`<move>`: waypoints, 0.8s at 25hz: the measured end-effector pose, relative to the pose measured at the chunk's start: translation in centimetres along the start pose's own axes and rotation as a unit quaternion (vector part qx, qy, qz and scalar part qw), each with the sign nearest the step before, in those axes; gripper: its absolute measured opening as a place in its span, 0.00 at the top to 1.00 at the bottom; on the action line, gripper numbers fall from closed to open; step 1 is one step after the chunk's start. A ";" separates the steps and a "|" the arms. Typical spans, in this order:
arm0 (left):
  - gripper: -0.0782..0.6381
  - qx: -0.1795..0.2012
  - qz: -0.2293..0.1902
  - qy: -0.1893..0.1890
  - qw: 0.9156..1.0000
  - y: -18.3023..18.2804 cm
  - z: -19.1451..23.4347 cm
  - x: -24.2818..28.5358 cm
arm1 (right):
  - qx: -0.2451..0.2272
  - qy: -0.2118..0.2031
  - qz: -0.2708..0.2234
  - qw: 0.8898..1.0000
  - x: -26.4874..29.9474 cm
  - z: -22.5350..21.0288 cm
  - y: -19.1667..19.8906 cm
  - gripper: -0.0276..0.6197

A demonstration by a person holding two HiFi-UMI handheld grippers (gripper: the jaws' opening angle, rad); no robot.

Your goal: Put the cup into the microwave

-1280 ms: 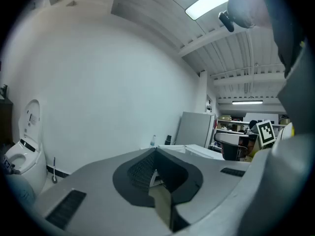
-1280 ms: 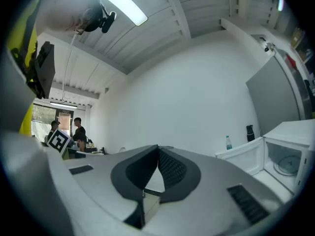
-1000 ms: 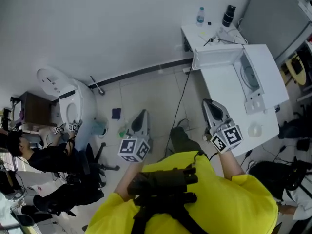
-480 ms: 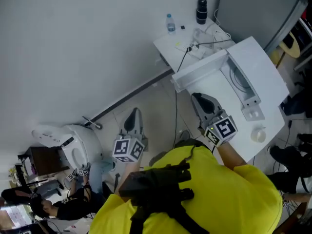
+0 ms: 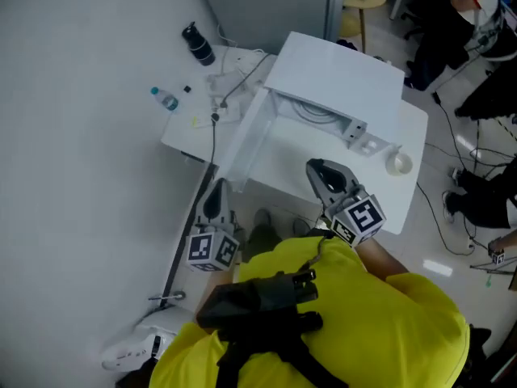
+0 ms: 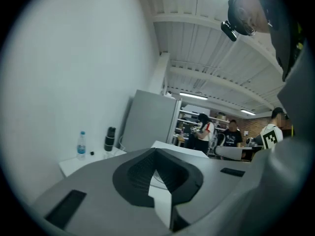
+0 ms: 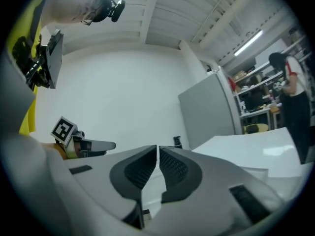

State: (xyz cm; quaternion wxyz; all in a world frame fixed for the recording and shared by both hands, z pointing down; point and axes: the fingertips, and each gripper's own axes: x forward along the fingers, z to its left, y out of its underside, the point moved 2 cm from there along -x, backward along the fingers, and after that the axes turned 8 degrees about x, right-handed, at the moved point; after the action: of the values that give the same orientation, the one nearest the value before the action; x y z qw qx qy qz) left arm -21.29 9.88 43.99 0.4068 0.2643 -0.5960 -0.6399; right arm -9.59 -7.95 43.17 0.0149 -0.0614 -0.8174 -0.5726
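A white microwave (image 5: 335,67) stands on a white table (image 5: 275,164) with its door (image 5: 246,140) swung open to the left. Near the table's right edge a small white cup (image 5: 397,163) stands by itself. My right gripper (image 5: 313,166) hovers over the table in front of the microwave, shut and empty, well left of the cup. Lower left, off the table's edge, my left gripper (image 5: 215,186) also looks shut and empty. In the left gripper view its jaws (image 6: 156,151) meet at the tip. Only a thin slit shows between the jaws (image 7: 158,148) in the right gripper view.
A low side table (image 5: 190,128) behind the microwave holds a water bottle (image 5: 164,99), a black flask (image 5: 196,44) and cables. A grey partition (image 5: 266,6) stands at the back. People and chairs are at the right (image 5: 477,95). A white wall runs along the left.
The head view has swung round, so the table and microwave now lie straight ahead. Both grippers moved with the turn. The right one now hovers over the table.
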 end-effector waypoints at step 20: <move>0.88 0.069 0.106 0.379 0.917 6.2 -14.8 12.2 | 0.096 0.515 -0.074 0.849 -18.7 -11.6 9.7 0.37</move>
State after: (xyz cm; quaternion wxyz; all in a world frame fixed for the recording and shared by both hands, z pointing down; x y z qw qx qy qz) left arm -14.34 -8.18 49.66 0.6485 0.4497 -0.4647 -0.4016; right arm 9.56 -17.10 54.40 0.3968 0.3045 -0.7455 -0.4406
